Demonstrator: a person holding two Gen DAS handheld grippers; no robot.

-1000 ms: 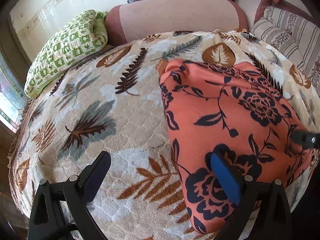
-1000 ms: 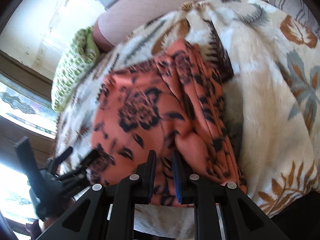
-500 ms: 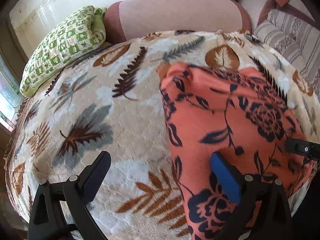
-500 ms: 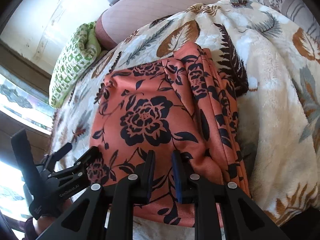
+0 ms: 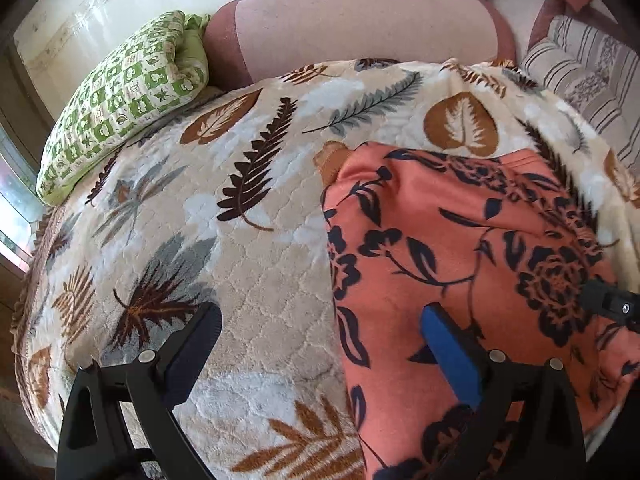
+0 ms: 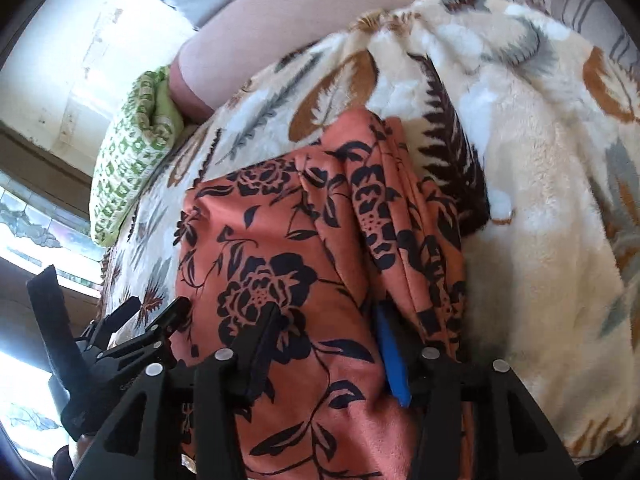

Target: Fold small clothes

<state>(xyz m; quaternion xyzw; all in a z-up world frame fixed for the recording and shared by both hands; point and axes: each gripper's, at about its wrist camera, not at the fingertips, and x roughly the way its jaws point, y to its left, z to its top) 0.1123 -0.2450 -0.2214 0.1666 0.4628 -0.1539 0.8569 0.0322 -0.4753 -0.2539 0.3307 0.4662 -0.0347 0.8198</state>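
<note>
Your folded orange garment with black flower print (image 5: 460, 240) lies on the cream plush blanket with brown and grey leaf pattern (image 5: 260, 272), toward its right side in the left wrist view. Your left gripper (image 5: 320, 344) has its jaws spread wide, one finger over the blanket, the blue-padded one over the garment's near edge, nothing pinched. Your right gripper (image 6: 324, 332) has its jaws opening, garment fabric lying between them, pads not pressing it. Bunched folds run along the garment's right edge (image 6: 404, 216). A green-and-white checked pillow (image 5: 120, 96) sits at the blanket's far left, beside a pink upholstered headboard (image 5: 360, 28).
</note>
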